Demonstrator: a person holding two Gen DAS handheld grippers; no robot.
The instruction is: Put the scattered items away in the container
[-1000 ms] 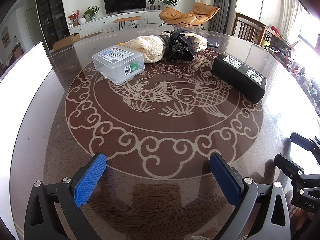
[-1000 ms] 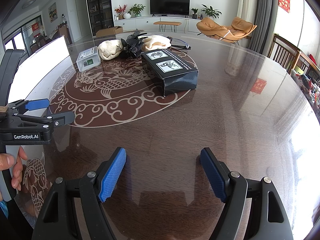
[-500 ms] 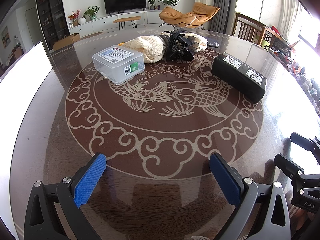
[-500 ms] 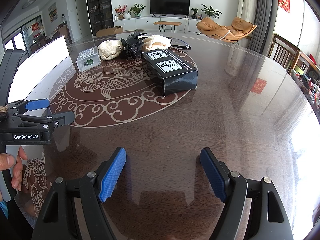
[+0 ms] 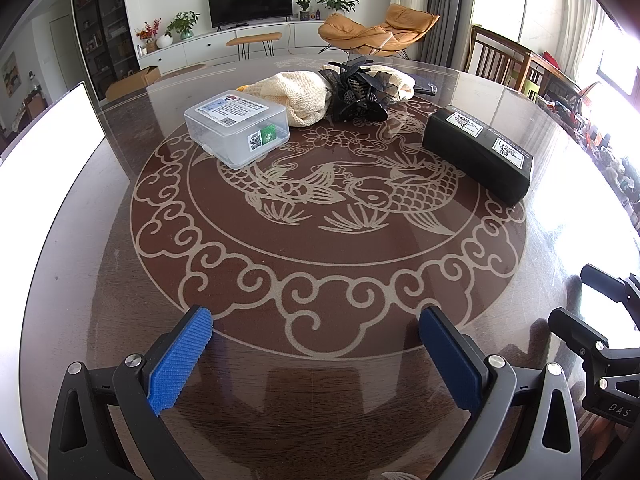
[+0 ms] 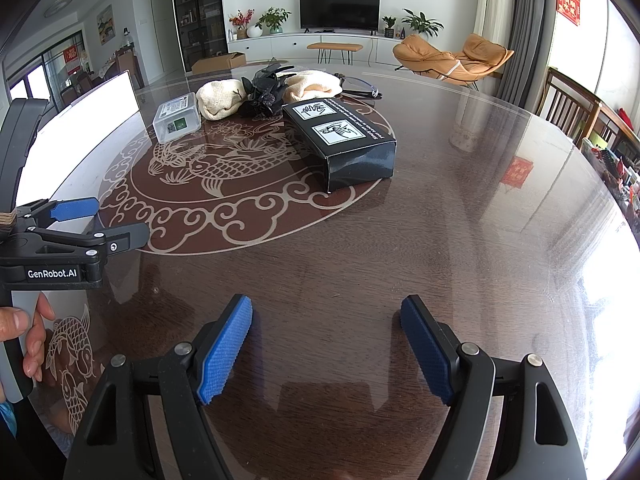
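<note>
- Left gripper (image 5: 316, 336): fingers apart, empty, low over the surface (image 5: 320, 380).
- Right gripper (image 6: 326, 328): fingers apart, empty.
- Clear box (image 5: 237, 130), cloth (image 5: 298, 94), dark bundle (image 5: 360, 90) and black box (image 5: 478, 152) lie far ahead; white container (image 5: 44, 152) at left.

The right gripper (image 6: 326, 344) hangs low over the glossy round table (image 6: 460, 216), blue pads spread wide with nothing between them; at nine o'clock the left gripper (image 6: 100, 222) enters side-on, a hand (image 6: 28, 334) on its grip; toward twelve o'clock a black box (image 6: 340, 144) lies on the carp pattern; beyond it, at eleven o'clock, a clear plastic box (image 6: 177, 122), cream cloth bundles (image 6: 219, 100) and a black tangled item (image 6: 264, 94) touching them; a white container (image 6: 80, 120) stands at ten o'clock
</note>
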